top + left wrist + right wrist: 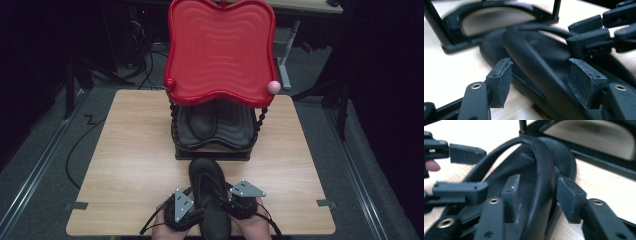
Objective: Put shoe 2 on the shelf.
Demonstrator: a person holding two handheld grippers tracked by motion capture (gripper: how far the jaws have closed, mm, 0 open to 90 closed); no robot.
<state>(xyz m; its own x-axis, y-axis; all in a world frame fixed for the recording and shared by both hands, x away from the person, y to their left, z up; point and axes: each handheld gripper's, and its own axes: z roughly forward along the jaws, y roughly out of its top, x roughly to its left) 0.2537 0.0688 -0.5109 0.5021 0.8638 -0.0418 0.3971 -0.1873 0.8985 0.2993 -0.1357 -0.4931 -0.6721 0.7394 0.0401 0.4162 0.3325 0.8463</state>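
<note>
Black flip-flop sandal [210, 192] lying flat on the tabletop [130, 165], lengthwise between the two grippers, toe end toward the rack, heel end toward the near edge. Straps arched up over the sole, meeting at a toe post near the front.

Left gripper [192, 212] set against the sandal's left side, grey plate on top, held by a hand [167, 227] at the bottom edge. In the left gripper view [544, 82], jaws spread apart, the wide left strap running up between the two pads with a gap on either side; no pinch visible. Sole below and beyond the jaws, bare tabletop off to the outer side.

Right gripper [227, 200] set against the sandal's right side, also plate-topped, held by the other hand [255, 225]. In the right gripper view [537, 197], jaws apart, straddling the right strap, one pad inside the strap loop, the other outside over the sole edge; contact with the strap hard to judge. Left gripper's jaws farther off on the far side of the strap.

Ahead of both grippers, just past the sandal's toe: a two-tier rack [215, 145], black lower tray holding another dark sandal [202, 120], beaded black posts at the corners, red wavy-edged tray [220, 50] on top.
</note>
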